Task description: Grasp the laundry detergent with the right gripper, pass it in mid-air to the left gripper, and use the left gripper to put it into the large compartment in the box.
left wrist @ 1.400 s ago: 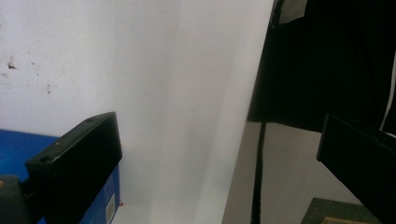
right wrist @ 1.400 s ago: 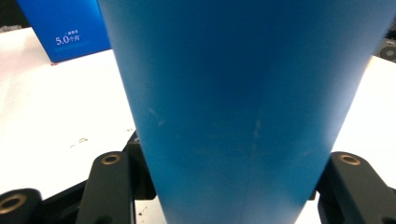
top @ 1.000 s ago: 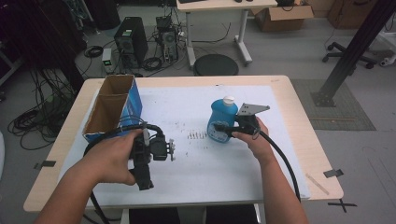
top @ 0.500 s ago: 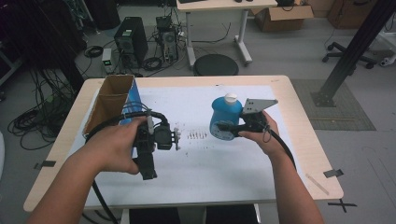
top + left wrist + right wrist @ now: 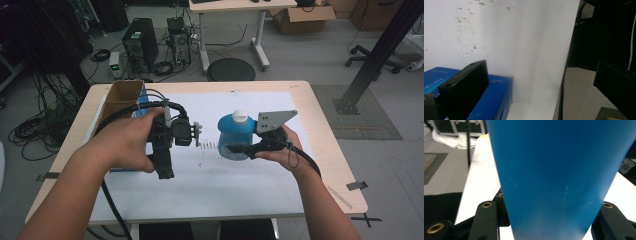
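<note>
The right hand-held gripper [image 5: 235,149] is clamped on a blue bottle [image 5: 234,136] with a white cap [image 5: 240,115]; in the right gripper view the bottle's body [image 5: 559,177] sits between the two black jaws, touching both. The left hand-held gripper [image 5: 165,167] is held above the white-covered surface [image 5: 215,185] with its jaws set wide apart and nothing between them. Just beside its left jaw lies a blue carton [image 5: 491,100], whose white print is too blurred to read. The bottle's label cannot be read either.
</note>
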{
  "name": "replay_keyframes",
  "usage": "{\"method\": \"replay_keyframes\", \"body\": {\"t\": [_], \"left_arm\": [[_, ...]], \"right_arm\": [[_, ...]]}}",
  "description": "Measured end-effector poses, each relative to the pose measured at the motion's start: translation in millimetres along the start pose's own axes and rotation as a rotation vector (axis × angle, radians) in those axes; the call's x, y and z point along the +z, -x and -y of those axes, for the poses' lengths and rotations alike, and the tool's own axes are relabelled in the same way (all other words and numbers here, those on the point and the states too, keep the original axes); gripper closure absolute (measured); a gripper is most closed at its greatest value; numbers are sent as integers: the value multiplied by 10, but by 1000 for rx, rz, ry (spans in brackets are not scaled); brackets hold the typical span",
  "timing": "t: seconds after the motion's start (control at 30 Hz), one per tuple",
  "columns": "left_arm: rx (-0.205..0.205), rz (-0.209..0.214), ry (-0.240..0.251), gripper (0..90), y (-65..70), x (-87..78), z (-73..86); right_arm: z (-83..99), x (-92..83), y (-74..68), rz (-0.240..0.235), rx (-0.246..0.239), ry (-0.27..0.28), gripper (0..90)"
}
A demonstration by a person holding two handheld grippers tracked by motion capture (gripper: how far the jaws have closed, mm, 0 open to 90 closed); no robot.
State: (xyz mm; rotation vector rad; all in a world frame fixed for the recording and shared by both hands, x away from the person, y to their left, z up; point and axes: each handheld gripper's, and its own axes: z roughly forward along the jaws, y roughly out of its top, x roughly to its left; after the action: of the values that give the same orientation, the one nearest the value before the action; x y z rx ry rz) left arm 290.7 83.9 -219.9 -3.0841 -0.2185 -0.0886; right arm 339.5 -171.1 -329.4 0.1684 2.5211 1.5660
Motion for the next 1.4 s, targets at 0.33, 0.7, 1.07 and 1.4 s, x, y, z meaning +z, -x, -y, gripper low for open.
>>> {"method": "replay_keyframes", "body": {"t": [0.33, 0.7, 1.07, 1.4], "left_arm": [[24, -6, -12, 6, -7, -42, -120], [50, 8, -20, 6, -3, 12, -251], [64, 26, -27, 5, 15, 68, -335], [78, 40, -5, 5, 30, 139, -382]], "right_arm": [[20, 166, -247, -66, -30, -7, 461], [52, 407, -428, -118, -33, 6, 461], [90, 659, -517, -158, -23, 25, 461], [90, 835, -585, -191, 12, 59, 460]]}}
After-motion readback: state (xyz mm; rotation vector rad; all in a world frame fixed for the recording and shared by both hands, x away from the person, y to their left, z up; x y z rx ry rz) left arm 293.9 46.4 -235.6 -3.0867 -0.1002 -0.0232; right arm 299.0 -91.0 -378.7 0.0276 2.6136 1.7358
